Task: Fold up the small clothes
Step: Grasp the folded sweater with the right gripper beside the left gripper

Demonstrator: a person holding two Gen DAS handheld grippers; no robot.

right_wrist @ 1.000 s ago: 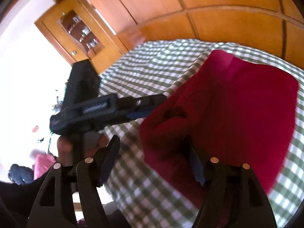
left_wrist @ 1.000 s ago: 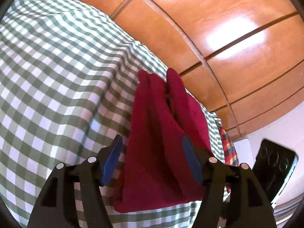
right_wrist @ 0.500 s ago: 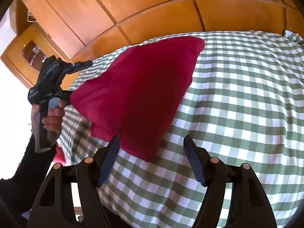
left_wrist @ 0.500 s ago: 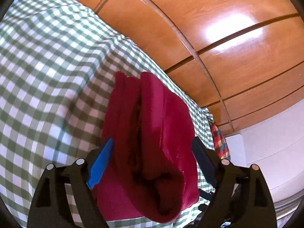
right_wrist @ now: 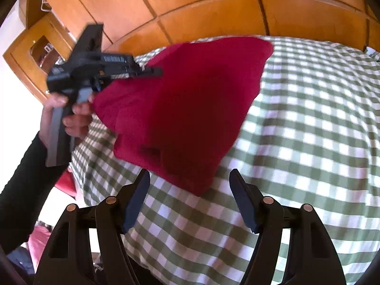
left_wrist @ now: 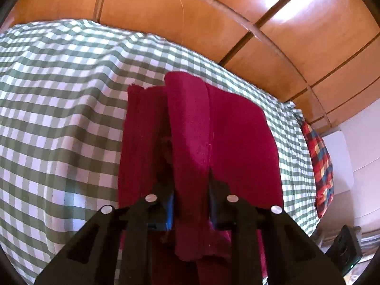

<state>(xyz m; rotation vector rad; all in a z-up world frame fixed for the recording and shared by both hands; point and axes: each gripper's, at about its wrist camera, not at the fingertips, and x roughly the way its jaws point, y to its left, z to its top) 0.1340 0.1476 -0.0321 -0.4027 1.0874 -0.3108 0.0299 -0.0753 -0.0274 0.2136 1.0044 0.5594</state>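
Note:
A dark red garment (left_wrist: 237,142) lies partly on the green-and-white checked bed cover (left_wrist: 59,95). My left gripper (left_wrist: 191,185) has an upright fold of it between its blue pads, and the jaws are closing onto that fold. In the right wrist view the left gripper (right_wrist: 152,71) lifts the near end of the red garment (right_wrist: 190,106) off the cover (right_wrist: 308,118), held by a hand (right_wrist: 76,118) in a black sleeve. My right gripper (right_wrist: 190,174) stands open just short of the garment's drooping lower corner, with only checked cover between its fingers.
Glossy wooden panels (left_wrist: 190,11) rise behind the bed. A red, blue and yellow plaid cloth (left_wrist: 318,161) hangs at the bed's right edge, with a dark device (left_wrist: 344,244) below it. A wooden cabinet with a glass door (right_wrist: 35,52) stands at the left.
The left jaws went from wide around the garment to narrow on one fold of it. The right gripper drew back from the cloth, which now hangs from the left gripper.

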